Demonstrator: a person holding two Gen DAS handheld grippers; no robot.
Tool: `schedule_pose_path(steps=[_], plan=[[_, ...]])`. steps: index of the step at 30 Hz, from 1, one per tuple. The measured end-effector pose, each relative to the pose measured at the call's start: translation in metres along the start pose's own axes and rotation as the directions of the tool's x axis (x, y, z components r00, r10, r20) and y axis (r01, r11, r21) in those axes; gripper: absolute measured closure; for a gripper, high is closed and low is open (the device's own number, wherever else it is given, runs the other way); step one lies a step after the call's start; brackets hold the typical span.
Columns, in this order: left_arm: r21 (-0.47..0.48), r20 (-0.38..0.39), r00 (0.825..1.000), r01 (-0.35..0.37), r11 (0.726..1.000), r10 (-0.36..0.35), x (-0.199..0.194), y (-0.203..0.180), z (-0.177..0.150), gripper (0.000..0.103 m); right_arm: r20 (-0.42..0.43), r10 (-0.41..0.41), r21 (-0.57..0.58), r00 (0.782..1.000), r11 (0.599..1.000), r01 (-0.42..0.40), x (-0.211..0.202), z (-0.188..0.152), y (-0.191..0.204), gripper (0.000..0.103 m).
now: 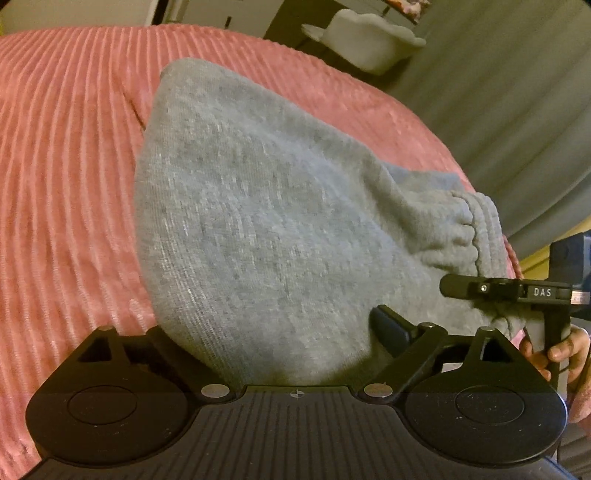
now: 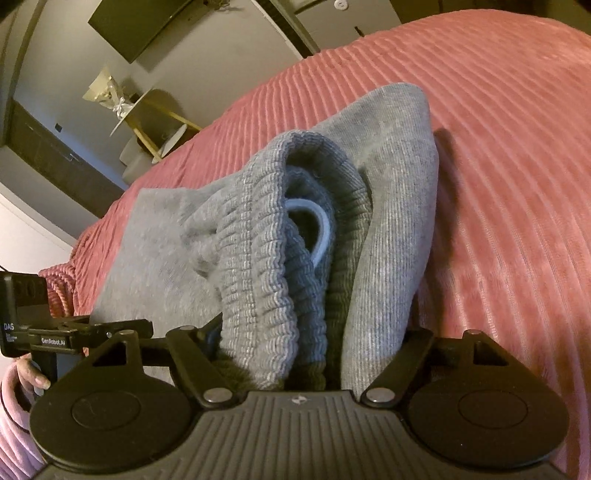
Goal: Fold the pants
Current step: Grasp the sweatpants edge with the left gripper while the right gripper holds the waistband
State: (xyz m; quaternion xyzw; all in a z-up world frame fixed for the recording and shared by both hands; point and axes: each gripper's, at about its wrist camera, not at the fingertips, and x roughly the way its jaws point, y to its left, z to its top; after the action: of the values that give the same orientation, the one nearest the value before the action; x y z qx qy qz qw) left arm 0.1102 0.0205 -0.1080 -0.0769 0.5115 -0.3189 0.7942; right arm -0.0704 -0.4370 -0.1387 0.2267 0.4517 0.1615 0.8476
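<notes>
Grey sweatpants (image 1: 258,206) lie folded on a pink ribbed bedspread (image 1: 66,166). My left gripper (image 1: 269,325) stands wide over their near end and is open. The cloth fills the gap between its jaws; its right finger (image 1: 388,328) rests against the fabric, and the left one is hidden at the folded edge. In the right wrist view the ribbed waistband (image 2: 258,266) is bunched into upright folds with a white drawcord loop (image 2: 321,229) inside. My right gripper (image 2: 314,332) is shut on that bundle of pants (image 2: 391,206), its fingertips buried in cloth. Each tool shows in the other's view: the right (image 1: 498,291), the left (image 2: 92,328).
The bed's edge curves away to a grey floor (image 1: 498,110) with a white seat (image 1: 369,40) beyond. A round side table (image 2: 147,122) and a dark wall screen (image 2: 140,26) stand past the bed. A person's hands (image 1: 565,347) (image 2: 33,373) in pink sleeves hold the handles.
</notes>
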Motion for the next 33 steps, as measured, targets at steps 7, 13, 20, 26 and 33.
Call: schedule_pose_path(steps=[7, 13, 20, 26, 33], plan=[[0.041, 0.016, 0.998, -0.063, 0.997, 0.063, -0.008, -0.015, 0.0, 0.032, 0.024, -0.118, -0.078, 0.993, 0.99, 0.119, -0.001, -0.004, 0.032, 0.028], [0.118, 0.072, 0.992, -0.111, 0.987, 0.103, -0.022, -0.035, -0.003, 0.059, 0.114, -0.206, -0.218, 0.972, 0.949, 0.227, -0.012, -0.014, 0.078, 0.037], [0.138, 0.112, 0.985, -0.143, 0.98, 0.128, -0.034, -0.049, -0.006, 0.067, 0.163, -0.202, -0.273, 0.966, 0.931, 0.241, -0.028, -0.015, 0.108, 0.039], [0.153, 0.136, 0.982, -0.154, 0.976, 0.134, -0.045, -0.059, -0.004, 0.068, 0.186, -0.191, -0.313, 0.964, 0.918, 0.242, -0.034, -0.016, 0.12, 0.04], [0.143, 0.18, 0.975, -0.157, 0.977, 0.13, -0.061, -0.064, 0.008, 0.074, 0.217, -0.157, -0.325, 0.963, 0.919, 0.223, -0.04, -0.009, 0.128, 0.04]])
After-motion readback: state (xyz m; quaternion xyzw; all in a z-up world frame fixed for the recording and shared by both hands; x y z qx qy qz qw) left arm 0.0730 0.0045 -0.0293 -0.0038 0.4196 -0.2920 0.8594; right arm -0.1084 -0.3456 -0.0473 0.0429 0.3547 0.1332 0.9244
